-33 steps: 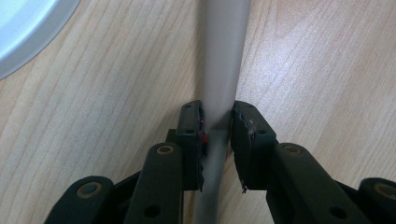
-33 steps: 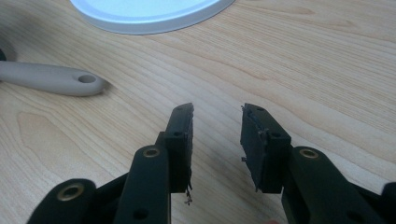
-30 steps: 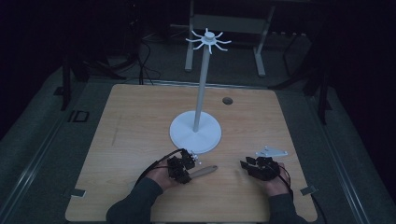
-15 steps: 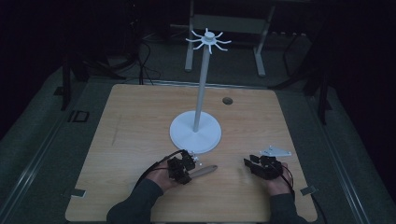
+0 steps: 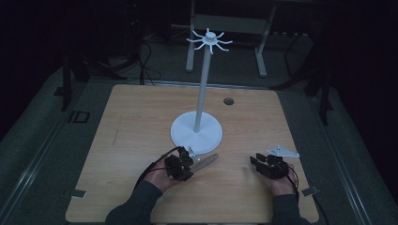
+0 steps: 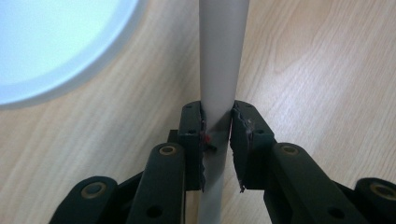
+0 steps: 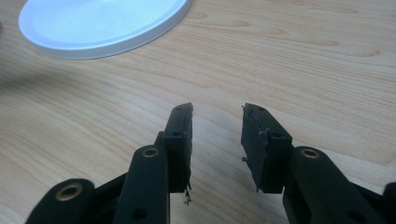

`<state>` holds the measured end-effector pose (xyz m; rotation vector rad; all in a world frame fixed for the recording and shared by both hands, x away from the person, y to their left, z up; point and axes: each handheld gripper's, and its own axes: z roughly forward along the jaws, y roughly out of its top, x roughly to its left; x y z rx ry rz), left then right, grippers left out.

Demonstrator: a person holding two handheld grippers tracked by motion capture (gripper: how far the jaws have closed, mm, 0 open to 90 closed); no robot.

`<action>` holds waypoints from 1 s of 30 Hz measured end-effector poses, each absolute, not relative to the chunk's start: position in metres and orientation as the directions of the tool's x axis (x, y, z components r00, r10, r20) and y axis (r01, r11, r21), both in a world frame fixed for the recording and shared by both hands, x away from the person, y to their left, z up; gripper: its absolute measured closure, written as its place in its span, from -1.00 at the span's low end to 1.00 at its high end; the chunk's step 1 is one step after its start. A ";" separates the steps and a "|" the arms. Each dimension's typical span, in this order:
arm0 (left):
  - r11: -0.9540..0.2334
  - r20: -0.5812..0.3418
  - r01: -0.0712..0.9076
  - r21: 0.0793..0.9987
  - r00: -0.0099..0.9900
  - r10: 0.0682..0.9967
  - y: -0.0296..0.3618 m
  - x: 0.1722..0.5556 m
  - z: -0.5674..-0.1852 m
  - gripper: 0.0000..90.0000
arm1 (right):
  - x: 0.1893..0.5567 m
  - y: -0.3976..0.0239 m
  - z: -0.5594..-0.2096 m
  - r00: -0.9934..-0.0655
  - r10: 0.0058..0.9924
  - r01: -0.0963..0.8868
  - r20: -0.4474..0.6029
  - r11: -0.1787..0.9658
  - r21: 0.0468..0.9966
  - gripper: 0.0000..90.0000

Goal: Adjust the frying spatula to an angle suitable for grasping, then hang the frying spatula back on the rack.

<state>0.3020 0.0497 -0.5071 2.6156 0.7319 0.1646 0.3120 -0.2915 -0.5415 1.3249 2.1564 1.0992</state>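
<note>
Grey rod (image 6: 219, 60) clamped between left tool (image 6: 217, 140) pads

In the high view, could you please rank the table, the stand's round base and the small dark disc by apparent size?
1. table
2. stand's round base
3. small dark disc

Setting: a dim lab or recording studio is showing here, not a home. A bare light-wood table (image 5: 141, 140) is standing on grey carpeted flooring (image 5: 42, 140), with black cables (image 5: 145, 56) trailing across the floor and a metal stand frame (image 5: 230, 28) waiting behind it. A white hook-topped display stand (image 5: 202, 93) is occupying the table, and darkness is surrounding the rest.
</note>
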 end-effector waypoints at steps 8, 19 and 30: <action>-0.732 0.027 0.476 0.487 0.830 0.558 0.052 0.302 -0.497 0.67 | 0.313 -0.298 -0.543 -0.449 0.889 0.576 0.088 0.212 0.789 0.41; -0.616 0.044 0.465 0.636 0.775 0.631 0.052 0.297 -0.471 0.67 | 0.313 -0.303 -0.545 -0.418 0.903 0.579 0.095 0.185 0.794 0.41; -0.524 0.096 0.393 0.755 0.725 0.682 0.047 0.289 -0.441 0.67 | 0.315 -0.308 -0.550 -0.372 0.924 0.578 0.089 0.156 0.801 0.29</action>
